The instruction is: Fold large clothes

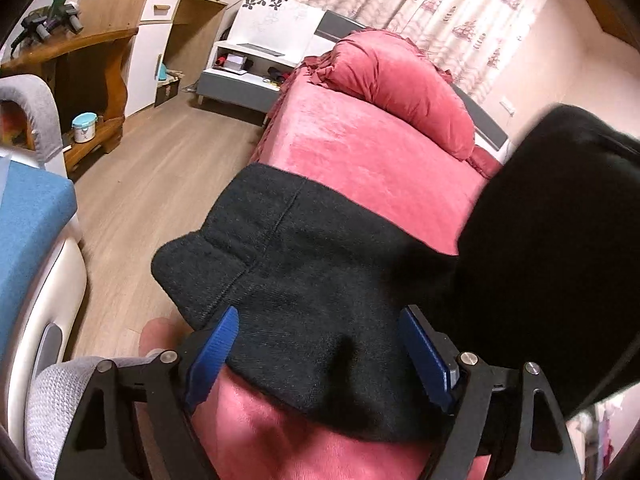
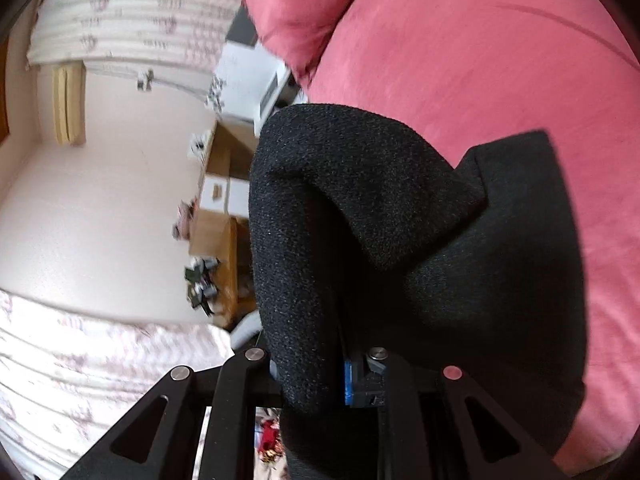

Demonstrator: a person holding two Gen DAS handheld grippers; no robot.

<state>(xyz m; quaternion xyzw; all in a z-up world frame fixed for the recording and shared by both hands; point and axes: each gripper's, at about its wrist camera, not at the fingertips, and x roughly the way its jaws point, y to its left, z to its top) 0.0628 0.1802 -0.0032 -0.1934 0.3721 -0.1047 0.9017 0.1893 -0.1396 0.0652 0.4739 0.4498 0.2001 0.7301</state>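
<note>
A black knitted garment (image 1: 304, 264) lies flat across the near part of a pink bed cover (image 1: 360, 152), its corner hanging past the bed's left edge. My left gripper (image 1: 320, 332) hovers over its near part, jaws wide and open; the blue pads (image 1: 216, 356) stand on either side of the cloth without pinching it. At the right of the left wrist view, a lifted fold of the garment (image 1: 560, 240) rises off the bed. My right gripper (image 2: 336, 360) is shut on that black garment (image 2: 400, 220), which drapes over and hides most of its fingers.
A pink pillow (image 1: 400, 80) lies at the head of the bed. A wooden floor (image 1: 160, 184) runs along the left, with a wooden desk (image 1: 80, 64), a white nightstand (image 1: 248, 60) and a blue cushioned seat (image 1: 28, 224). Patterned curtains (image 1: 440, 4) hang behind.
</note>
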